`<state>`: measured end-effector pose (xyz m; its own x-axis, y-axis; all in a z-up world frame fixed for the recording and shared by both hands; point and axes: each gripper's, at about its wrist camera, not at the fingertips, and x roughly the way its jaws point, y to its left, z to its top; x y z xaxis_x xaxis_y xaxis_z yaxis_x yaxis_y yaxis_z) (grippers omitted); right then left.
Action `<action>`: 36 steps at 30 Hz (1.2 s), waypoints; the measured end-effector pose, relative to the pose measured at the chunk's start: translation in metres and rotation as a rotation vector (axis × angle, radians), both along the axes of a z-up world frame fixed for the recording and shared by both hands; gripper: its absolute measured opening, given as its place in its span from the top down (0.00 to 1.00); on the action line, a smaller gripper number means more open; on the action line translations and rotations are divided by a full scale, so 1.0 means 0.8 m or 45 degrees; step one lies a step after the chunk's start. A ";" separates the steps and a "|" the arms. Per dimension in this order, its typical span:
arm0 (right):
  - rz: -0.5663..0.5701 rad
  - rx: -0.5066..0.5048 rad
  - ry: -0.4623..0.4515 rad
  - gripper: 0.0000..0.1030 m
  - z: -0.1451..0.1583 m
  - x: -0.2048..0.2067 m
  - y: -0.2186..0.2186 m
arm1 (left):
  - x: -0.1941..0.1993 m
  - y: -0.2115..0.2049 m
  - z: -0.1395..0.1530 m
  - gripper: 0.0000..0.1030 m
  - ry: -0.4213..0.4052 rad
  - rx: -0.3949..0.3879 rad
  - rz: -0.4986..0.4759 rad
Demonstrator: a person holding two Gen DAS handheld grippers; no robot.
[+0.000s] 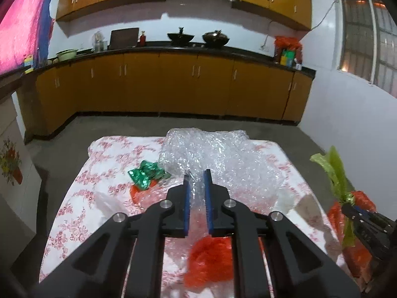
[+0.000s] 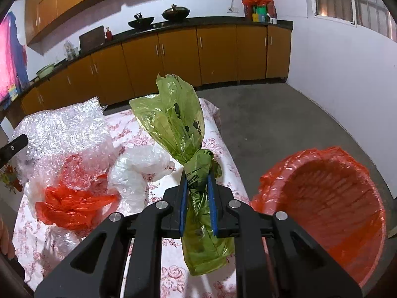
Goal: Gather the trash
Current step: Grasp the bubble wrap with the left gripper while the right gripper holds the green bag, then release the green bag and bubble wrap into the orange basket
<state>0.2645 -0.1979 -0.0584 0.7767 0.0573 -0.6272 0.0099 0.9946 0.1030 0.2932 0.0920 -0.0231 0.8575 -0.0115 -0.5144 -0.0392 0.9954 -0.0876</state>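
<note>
My left gripper (image 1: 197,173) is shut on a fold of the clear bubble wrap (image 1: 223,154), which is heaped on the floral tablecloth (image 1: 111,154). A crumpled green foil wrapper (image 1: 146,173) lies just left of the wrap, and a red plastic bag (image 1: 211,260) lies under my left jaws. My right gripper (image 2: 197,176) is shut on the twisted neck of a green plastic bag (image 2: 173,119), held above the table's right side. The bubble wrap (image 2: 64,129) and red bag (image 2: 74,203) show to its left.
A round bin lined with a red bag (image 2: 322,198) stands open on the floor right of the table. A white plastic bag (image 2: 139,168) lies mid-table. Orange kitchen cabinets (image 1: 173,84) run along the far wall across bare grey floor (image 2: 260,114). A person's hand (image 2: 6,238) shows at the left edge.
</note>
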 end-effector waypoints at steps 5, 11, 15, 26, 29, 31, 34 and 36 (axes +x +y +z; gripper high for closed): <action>-0.013 0.003 -0.028 0.85 0.010 -0.018 -0.011 | -0.018 -0.013 0.019 0.90 -0.040 -0.023 -0.049; -0.047 0.009 -0.056 0.85 0.022 -0.039 -0.035 | -0.039 -0.038 0.037 0.90 -0.074 -0.045 -0.104; -0.086 0.011 -0.073 0.85 0.029 -0.056 -0.055 | -0.051 -0.061 0.047 0.90 -0.094 -0.053 -0.152; -0.269 0.023 -0.086 0.85 0.037 -0.104 -0.131 | -0.074 -0.143 0.049 0.90 -0.093 -0.100 -0.311; -0.328 0.013 -0.091 0.85 0.036 -0.118 -0.152 | -0.077 -0.170 0.046 0.90 -0.086 -0.115 -0.356; -0.357 0.010 -0.090 0.85 0.035 -0.126 -0.163 | -0.079 -0.184 0.043 0.90 -0.078 -0.124 -0.383; -0.402 0.015 -0.086 0.85 0.034 -0.135 -0.179 | -0.083 -0.210 0.037 0.90 -0.068 -0.130 -0.428; -0.430 0.020 -0.085 0.85 0.033 -0.141 -0.189 | -0.084 -0.226 0.032 0.90 -0.057 -0.131 -0.454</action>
